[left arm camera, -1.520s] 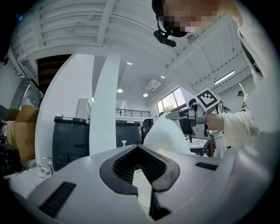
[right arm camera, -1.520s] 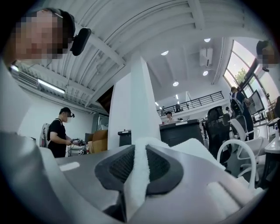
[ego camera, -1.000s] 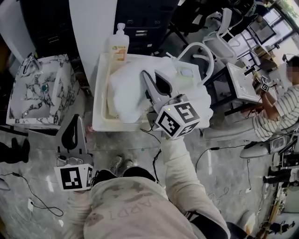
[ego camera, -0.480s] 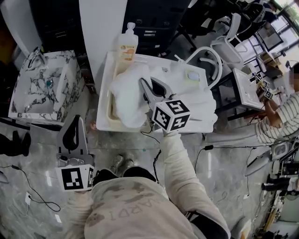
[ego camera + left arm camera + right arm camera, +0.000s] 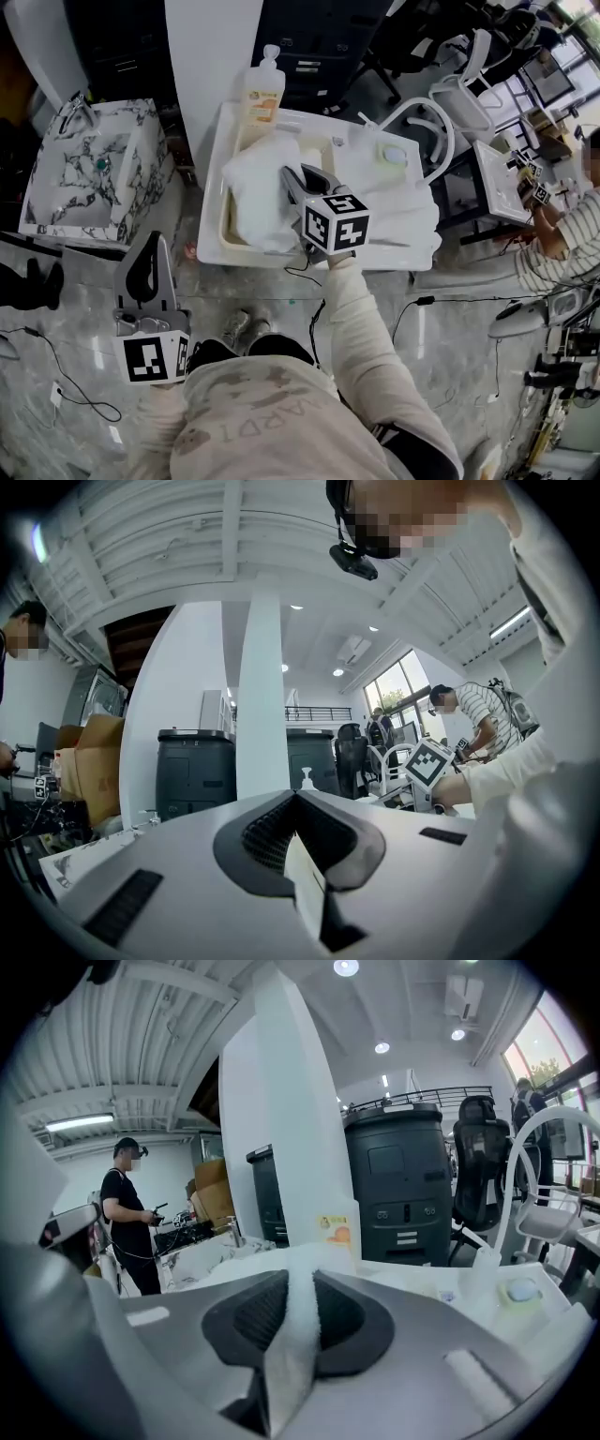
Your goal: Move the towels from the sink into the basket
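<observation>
The white towel (image 5: 253, 192) lies heaped in the sink (image 5: 208, 202), and a fold of it runs straight up between the jaws of the right hand-held gripper (image 5: 291, 176), which are clamped on that fold. Most of the cloth spreads out ahead of the gripper and to its left, resting in the basin. A soap bottle (image 5: 262, 94) stands beyond the tips at the far rim. Off to the gripper's right rises an arched white handle (image 5: 514, 1164), which I take to belong to the basket, though its body is hard to make out. The left hand-held gripper (image 5: 148, 246) hangs well apart over the floor, its jaws together on nothing, with a marbled basin (image 5: 89, 178) beyond it. The step in hand looks like lifting the towel out. The pinch holds only one fold of a bulky cloth, so the grip should stay firm and the lift go high enough for the trailing part to clear the rim and miss the bottle. Release is best once the bulk hangs over the basket.
</observation>
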A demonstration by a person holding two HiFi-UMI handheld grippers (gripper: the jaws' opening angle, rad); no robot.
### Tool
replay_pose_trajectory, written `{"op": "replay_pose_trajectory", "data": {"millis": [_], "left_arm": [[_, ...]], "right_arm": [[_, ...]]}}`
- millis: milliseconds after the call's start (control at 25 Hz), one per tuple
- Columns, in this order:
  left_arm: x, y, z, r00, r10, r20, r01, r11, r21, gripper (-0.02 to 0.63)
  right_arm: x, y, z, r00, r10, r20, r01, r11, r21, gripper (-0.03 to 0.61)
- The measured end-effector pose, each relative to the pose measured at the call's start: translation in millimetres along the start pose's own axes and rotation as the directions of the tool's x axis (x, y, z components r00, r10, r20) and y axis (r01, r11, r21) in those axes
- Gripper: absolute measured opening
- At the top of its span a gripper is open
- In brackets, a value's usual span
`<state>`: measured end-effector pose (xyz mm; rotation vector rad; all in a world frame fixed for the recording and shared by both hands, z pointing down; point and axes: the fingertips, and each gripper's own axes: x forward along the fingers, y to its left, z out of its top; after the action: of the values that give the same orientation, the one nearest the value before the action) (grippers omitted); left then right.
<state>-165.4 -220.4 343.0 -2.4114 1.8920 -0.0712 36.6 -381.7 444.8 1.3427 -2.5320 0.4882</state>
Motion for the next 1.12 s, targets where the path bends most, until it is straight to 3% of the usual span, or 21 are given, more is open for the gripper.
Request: {"op": "replay_pose_trajectory", "data": {"millis": [360,760,960,1120], "left_arm": [[6.0,4.5,-2.4,1.0,-0.002,-0.005,0.001,1.0,-0.001,0.005],[8.0,6.5,-2.7,1.0,-0.004,-0.006,0.004,1.0,0.004,0.006],[8.7,7.1,-1.2,1.0,-0.008,-0.005,0.008,1.0,0.004,0.005],[10.0,5.5,0.6,1.0,-0.014,0.001,0.014,1.0,0.006,0.005]], "right_arm": [[18.8,-4.5,-33.8,0.986,0.003,-0.165,0.003,0.999,0.036,0.086],[23.0,-13.9,-54.0,0.951,-0.034,-0.308,0.049,0.998,0.042,0.1],[22.2,-12.9,-51.5,0.95,-0.048,-0.308,0.047,0.999,-0.012,0.126],[15.9,-9.2,-43.1,0.968,-0.03,-0.25,0.028,1.0,-0.013,0.173]]}}
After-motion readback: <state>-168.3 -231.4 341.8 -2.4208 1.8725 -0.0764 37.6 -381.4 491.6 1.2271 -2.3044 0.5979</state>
